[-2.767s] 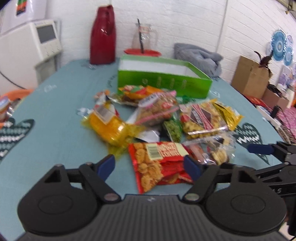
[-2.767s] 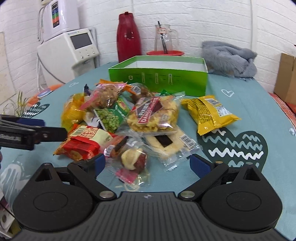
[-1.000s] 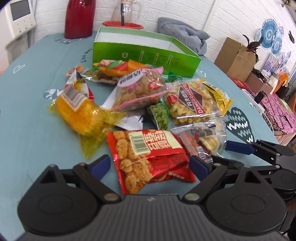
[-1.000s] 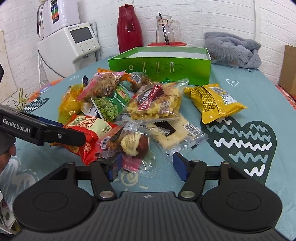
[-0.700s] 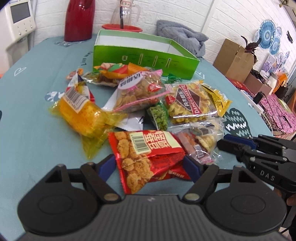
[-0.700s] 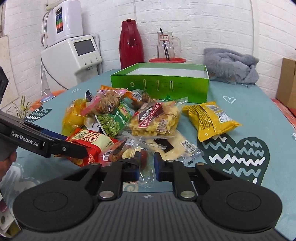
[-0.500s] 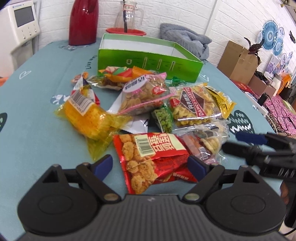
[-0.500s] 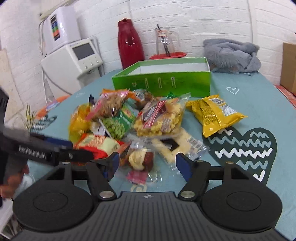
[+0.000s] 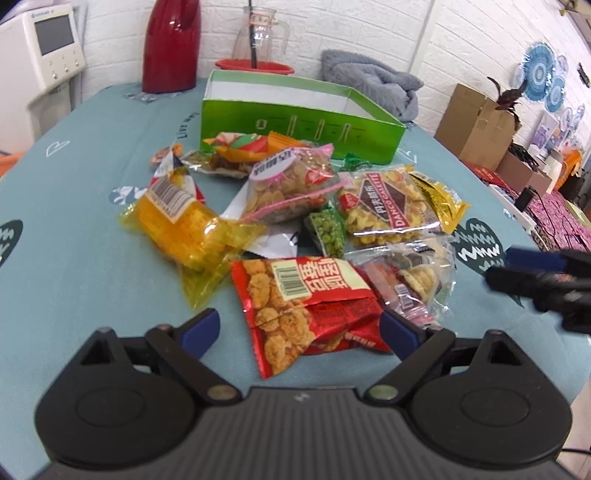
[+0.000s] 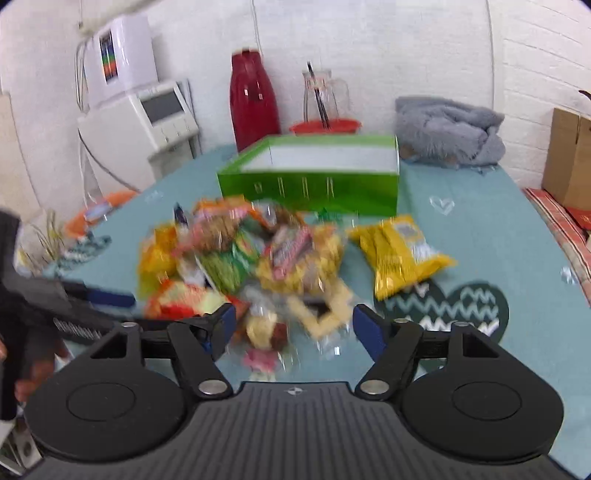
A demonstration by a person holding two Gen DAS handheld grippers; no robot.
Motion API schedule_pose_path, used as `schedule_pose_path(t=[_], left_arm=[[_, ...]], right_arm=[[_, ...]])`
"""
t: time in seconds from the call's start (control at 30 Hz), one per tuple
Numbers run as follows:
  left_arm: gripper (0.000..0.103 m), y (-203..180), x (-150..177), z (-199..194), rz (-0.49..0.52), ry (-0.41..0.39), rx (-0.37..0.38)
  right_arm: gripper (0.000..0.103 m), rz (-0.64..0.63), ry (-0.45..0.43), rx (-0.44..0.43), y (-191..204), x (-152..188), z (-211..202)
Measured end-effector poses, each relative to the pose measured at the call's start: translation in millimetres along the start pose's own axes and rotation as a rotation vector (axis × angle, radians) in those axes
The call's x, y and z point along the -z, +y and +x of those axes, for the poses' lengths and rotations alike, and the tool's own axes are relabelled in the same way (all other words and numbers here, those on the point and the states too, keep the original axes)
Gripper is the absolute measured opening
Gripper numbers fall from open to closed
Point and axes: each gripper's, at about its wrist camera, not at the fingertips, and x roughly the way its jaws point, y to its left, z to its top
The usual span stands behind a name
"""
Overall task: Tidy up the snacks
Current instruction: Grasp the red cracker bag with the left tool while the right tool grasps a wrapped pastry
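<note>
Snacks lie in a loose heap on the teal cloth-covered table, in front of the open green cardboard box, whose long side faces us and whose white interior shows no packets.

We note the red crinkled foil packet of fried bites nearest the left gripper; its long axis runs from the near edge away toward the box, barcode end farther off. The left gripper's jaws stand wide and are opening; the packet's near end sits between the blue fingertips, which do not press on it.

Left of it lies a yellow translucent pillow bag, long axis slanting from far left to near right. Behind are a clear bag with pink trim holding pale chips, a small green pea packet and a clear bag of yellow biscuits with a dark diamond label.

We see the right gripper above the near side of the heap, jaws apart and closing, pads pressing nothing; a small clear wrapped snack lies below the gap, blurred. A yellow foil bag lies apart at right, pointing toward the box.

A smooth red jug, a glass pitcher and a fluffy grey cloth stand beyond the box.
</note>
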Motion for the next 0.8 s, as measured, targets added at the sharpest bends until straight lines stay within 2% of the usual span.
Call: schedule_pose_path(t=[0.03, 0.07, 0.13, 0.17, 0.2, 0.23, 0.27, 0.3, 0.43, 0.6, 0.67, 0.8], left_arm=[[0.092, -1.2, 0.3, -0.9, 0.008, -0.002, 0.000], [0.092, -2.2, 0.0, -1.4, 0.012, -0.001, -0.004], [0.092, -2.2, -0.7, -2.0, 0.009, -0.006, -0.012], [0.092, -1.3, -1.1, -2.1, 0.006, -0.010, -0.019], [0.092, -0.2, -1.4, -1.9, -0.001, -0.015, -0.023], [0.092, 1.4, -1.9, -0.9, -0.011, -0.014, -0.024], [0.092, 2.8, -2.4, 0.9, -0.022, -0.007, -0.024], [0.092, 4.3, -2.6, 3.2, -0.035, 0.005, -0.022], [0.092, 3.6, -0.5, 8.9, -0.043, 0.035, -0.005], [0.091, 0.0, -1.7, 10.9, -0.015, 0.022, 0.024], [0.075, -1.2, -3.2, 13.6, 0.004, 0.042, 0.037], [0.072, 3.6, -4.1, 18.6, -0.007, 0.065, 0.042]], right_arm=[[0.052, -0.007, 0.007, 0.001, 2.9, 6.6, 3.2], [0.035, -0.011, 0.011, -0.003, 5.2, 11.8, 6.1], [0.035, 0.002, 0.010, -0.008, 7.0, 18.7, 11.4], [0.037, -0.001, 0.011, -0.005, 8.9, 20.3, 14.0], [0.042, -0.006, 0.012, -0.008, 11.4, 20.6, 16.1], [0.061, -0.011, 0.012, -0.018, 13.4, 20.4, 18.3], [0.093, -0.018, 0.012, -0.022, 15.2, 20.3, 20.3], [0.103, -0.028, 0.007, -0.018, 17.3, 20.7, 21.4], [0.103, -0.057, -0.009, -0.005, 20.8, 22.7, 25.0], [0.103, -0.046, 0.007, 0.002, 16.1, 21.6, 36.8], [0.103, -0.030, 0.012, 0.007, 13.5, 22.2, 41.5], [0.103, -0.019, 0.009, 0.000, 10.8, 21.9, 46.9]])
